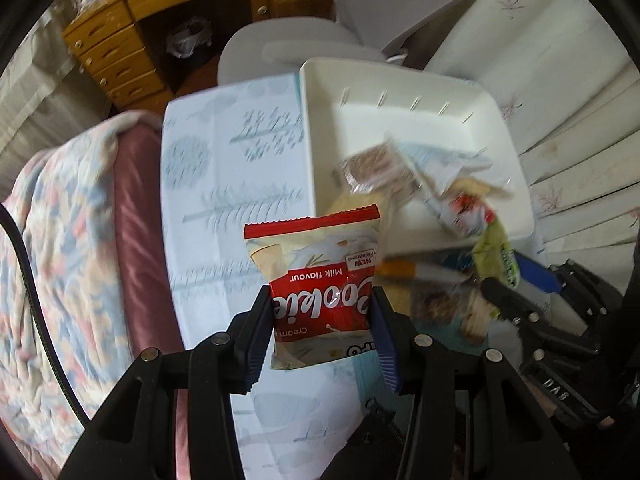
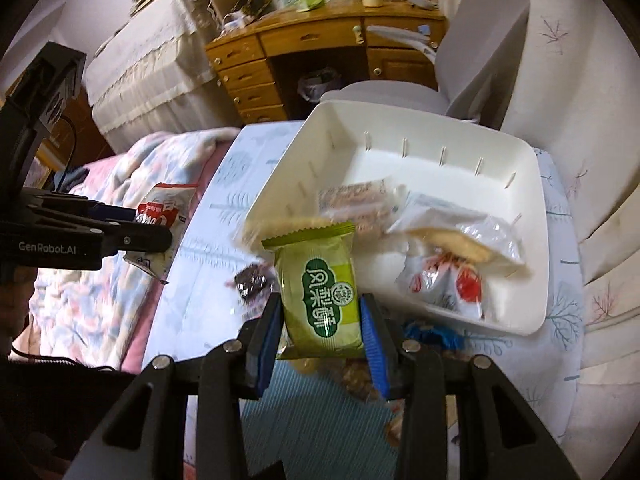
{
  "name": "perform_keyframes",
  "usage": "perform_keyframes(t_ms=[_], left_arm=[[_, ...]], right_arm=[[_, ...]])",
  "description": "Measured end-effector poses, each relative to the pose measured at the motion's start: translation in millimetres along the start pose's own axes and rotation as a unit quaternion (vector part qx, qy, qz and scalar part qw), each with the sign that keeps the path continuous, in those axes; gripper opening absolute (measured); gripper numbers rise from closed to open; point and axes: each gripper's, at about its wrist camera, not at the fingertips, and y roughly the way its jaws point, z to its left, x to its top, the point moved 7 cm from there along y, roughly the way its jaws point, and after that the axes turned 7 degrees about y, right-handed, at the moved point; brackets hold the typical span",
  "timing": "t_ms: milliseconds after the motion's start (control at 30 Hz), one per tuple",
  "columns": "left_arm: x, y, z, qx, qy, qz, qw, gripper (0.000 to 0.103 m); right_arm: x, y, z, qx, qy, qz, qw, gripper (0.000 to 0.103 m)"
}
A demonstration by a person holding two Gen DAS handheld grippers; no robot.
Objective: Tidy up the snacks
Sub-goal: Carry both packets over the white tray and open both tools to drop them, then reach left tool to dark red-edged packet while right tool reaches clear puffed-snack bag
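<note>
My left gripper is shut on a red and white cookie packet, held upright above the patterned cloth, left of the white tray. My right gripper is shut on a green snack packet, held just in front of the white tray's near edge. The tray holds several packets, among them a brown bar pack and a red and white bag. The left gripper and its cookie packet show at the left of the right wrist view; the right gripper with the green packet shows at the right of the left wrist view.
Loose snacks lie on the cloth in front of the tray, including a dark wrapped one. A floral blanket lies to the left. A grey chair and a wooden desk stand behind the tray.
</note>
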Motion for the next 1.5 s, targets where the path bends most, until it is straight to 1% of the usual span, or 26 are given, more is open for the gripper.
perform_keyframes(t_ms=[233, 400, 467, 500, 533, 567, 633, 667, 800, 833, 967, 1067, 1200, 1300, 1400, 1500], left_arm=[[46.0, 9.6, -15.4, -0.015, 0.012, -0.022, 0.9996, 0.046], [70.6, 24.5, -14.3, -0.023, 0.001, -0.031, 0.9993, 0.046], [77.0, 25.3, -14.0, -0.028, -0.006, -0.041, 0.9987, 0.048], [79.3, 25.2, -14.5, -0.032, -0.008, -0.045, 0.9984, 0.053], [80.4, 25.3, -14.8, -0.034, -0.008, -0.047, 0.9983, 0.062], [81.4, 25.0, -15.4, -0.035, -0.008, -0.050, 0.9981, 0.065], [82.1, 24.4, -17.8, -0.032, -0.001, -0.053, 0.9981, 0.066], [80.8, 24.4, -18.3, -0.029, 0.002, -0.053, 0.9982, 0.066], [75.4, 23.0, -19.4, -0.018, 0.001, -0.047, 0.9987, 0.066], [72.4, 21.5, -19.8, -0.015, 0.000, -0.046, 0.9988, 0.066], [61.2, 13.7, -18.1, -0.001, -0.001, -0.043, 0.9991, 0.066], [48.7, 7.0, -15.3, 0.008, -0.006, -0.043, 0.9990, 0.066], [31.1, -3.1, -15.3, 0.005, -0.007, -0.047, 0.9989, 0.066], [18.7, -8.5, -15.4, 0.002, 0.000, -0.049, 0.9988, 0.066], [6.0, -10.3, -12.9, -0.003, 0.013, -0.043, 0.9990, 0.067], [-5.6, -10.4, -9.6, -0.002, 0.029, -0.037, 0.9989, 0.071]], right_arm=[[12.9, 14.7, -9.9, 0.007, 0.027, -0.002, 1.000, 0.039], [19.2, 23.7, -18.4, 0.013, 0.053, -0.006, 0.998, 0.039], [20.8, 26.9, -21.5, 0.020, 0.065, -0.005, 0.998, 0.039], [21.0, 28.0, -22.4, 0.022, 0.068, -0.002, 0.997, 0.040], [20.8, 29.8, -24.0, 0.024, 0.073, 0.001, 0.997, 0.040], [20.5, 31.3, -25.8, 0.026, 0.080, 0.004, 0.996, 0.041], [20.3, 31.4, -29.0, 0.033, 0.092, 0.002, 0.995, 0.046], [20.3, 30.8, -29.8, 0.035, 0.096, 0.000, 0.995, 0.047], [19.3, 26.5, -33.2, 0.035, 0.108, -0.004, 0.994, 0.058], [19.1, 25.6, -33.5, 0.036, 0.110, -0.004, 0.993, 0.060], [15.3, 19.9, -33.1, 0.041, 0.121, -0.002, 0.992, 0.061], [11.1, 14.7, -32.4, 0.046, 0.134, -0.001, 0.990, 0.065], [5.8, 8.1, -31.4, 0.046, 0.143, -0.002, 0.989, 0.071], [1.3, 3.0, -29.8, 0.045, 0.155, -0.007, 0.987, 0.072], [-5.4, -1.3, -29.0, 0.041, 0.185, -0.013, 0.982, 0.072], [-12.2, -2.6, -28.2, 0.040, 0.213, -0.017, 0.976, 0.074]])
